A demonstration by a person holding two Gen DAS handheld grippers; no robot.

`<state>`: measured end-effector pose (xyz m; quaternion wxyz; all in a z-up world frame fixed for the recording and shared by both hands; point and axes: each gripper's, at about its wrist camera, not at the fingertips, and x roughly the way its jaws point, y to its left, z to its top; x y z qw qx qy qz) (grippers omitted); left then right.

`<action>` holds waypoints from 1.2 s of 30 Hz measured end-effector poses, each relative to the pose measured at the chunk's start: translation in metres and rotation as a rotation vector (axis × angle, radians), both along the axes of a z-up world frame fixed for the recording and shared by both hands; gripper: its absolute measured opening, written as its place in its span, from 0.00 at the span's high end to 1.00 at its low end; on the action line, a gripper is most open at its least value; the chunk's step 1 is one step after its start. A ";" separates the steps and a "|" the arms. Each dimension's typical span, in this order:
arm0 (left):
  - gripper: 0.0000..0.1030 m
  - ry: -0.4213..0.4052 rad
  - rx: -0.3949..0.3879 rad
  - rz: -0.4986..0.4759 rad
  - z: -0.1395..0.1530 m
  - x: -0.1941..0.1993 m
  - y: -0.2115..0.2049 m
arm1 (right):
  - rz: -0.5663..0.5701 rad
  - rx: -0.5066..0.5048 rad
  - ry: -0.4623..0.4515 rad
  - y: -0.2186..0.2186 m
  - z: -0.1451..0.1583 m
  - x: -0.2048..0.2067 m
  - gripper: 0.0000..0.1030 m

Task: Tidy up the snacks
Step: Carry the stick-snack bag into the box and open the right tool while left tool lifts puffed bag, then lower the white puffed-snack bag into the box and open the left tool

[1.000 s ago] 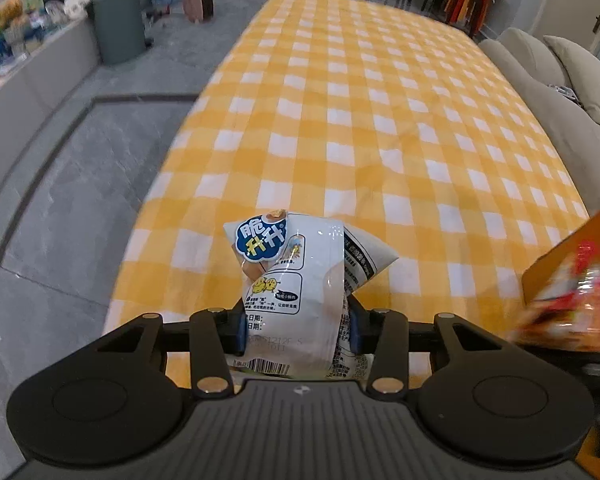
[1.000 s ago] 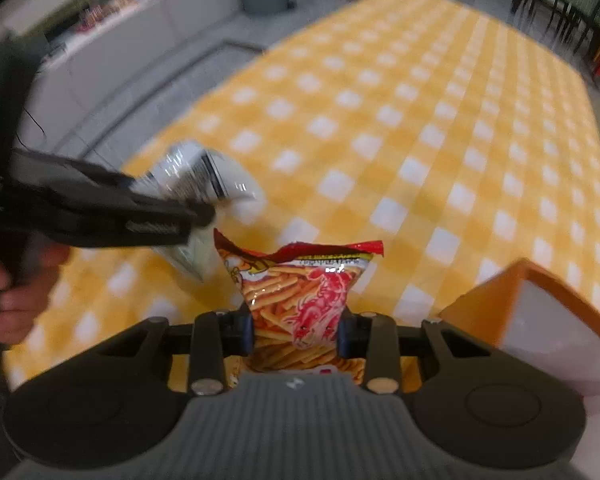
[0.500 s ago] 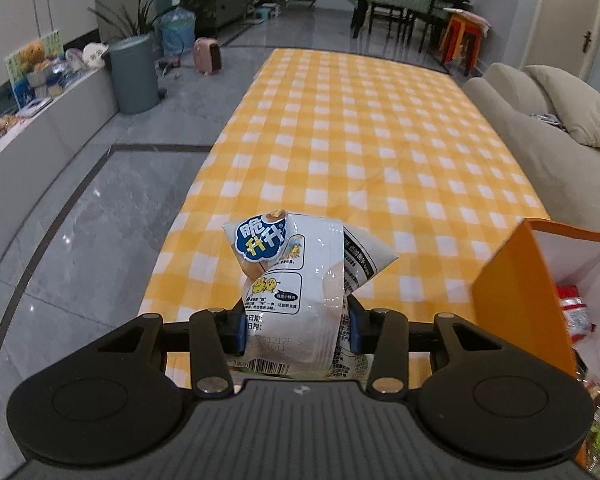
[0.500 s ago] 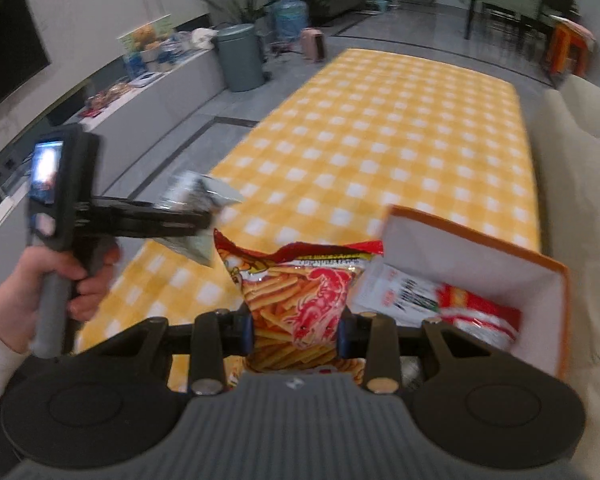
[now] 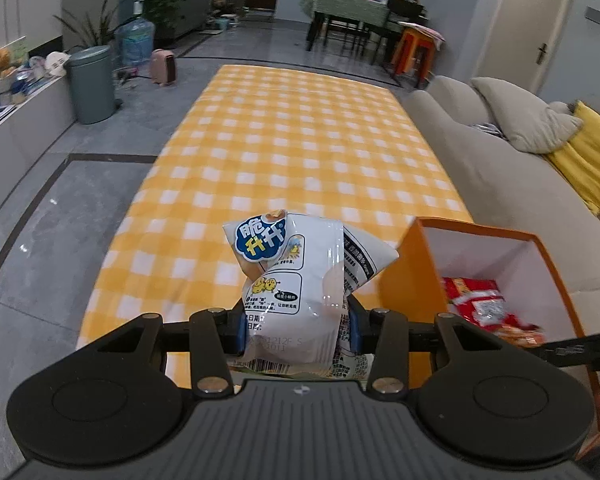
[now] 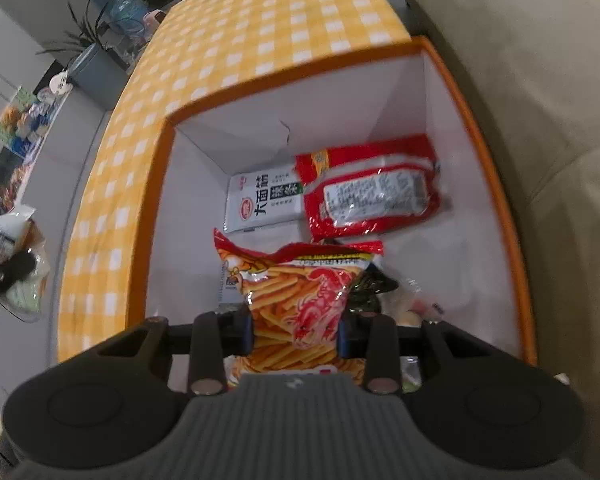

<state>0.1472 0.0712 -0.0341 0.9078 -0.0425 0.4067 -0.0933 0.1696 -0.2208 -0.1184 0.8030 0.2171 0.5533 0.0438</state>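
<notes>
Over the orange box [image 6: 496,184], both grippers carry snacks.
The right gripper [image 6: 296,334], clamped on the red shrimp-stick bag [image 6: 300,300], hangs above packets already inside for dropping; the left gripper [image 5: 296,332] pinches the white crisp bag [image 5: 296,280] above the checked cloth [image 5: 292,148], waiting beside the box.

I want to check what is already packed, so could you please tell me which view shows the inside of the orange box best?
The right wrist view: it looks down into the orange box. The left wrist view shows one corner.
</notes>
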 end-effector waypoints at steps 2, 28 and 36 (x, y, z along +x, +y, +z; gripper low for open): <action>0.52 0.001 0.009 -0.016 0.000 -0.001 -0.006 | 0.011 0.014 0.005 0.006 -0.008 0.004 0.66; 0.52 -0.004 -0.018 -0.139 0.030 -0.031 -0.096 | -0.062 -0.107 -0.197 -0.018 0.048 -0.029 0.16; 0.52 0.098 -0.062 -0.205 -0.001 -0.028 -0.176 | -0.200 -0.211 -0.264 -0.076 0.061 -0.064 0.16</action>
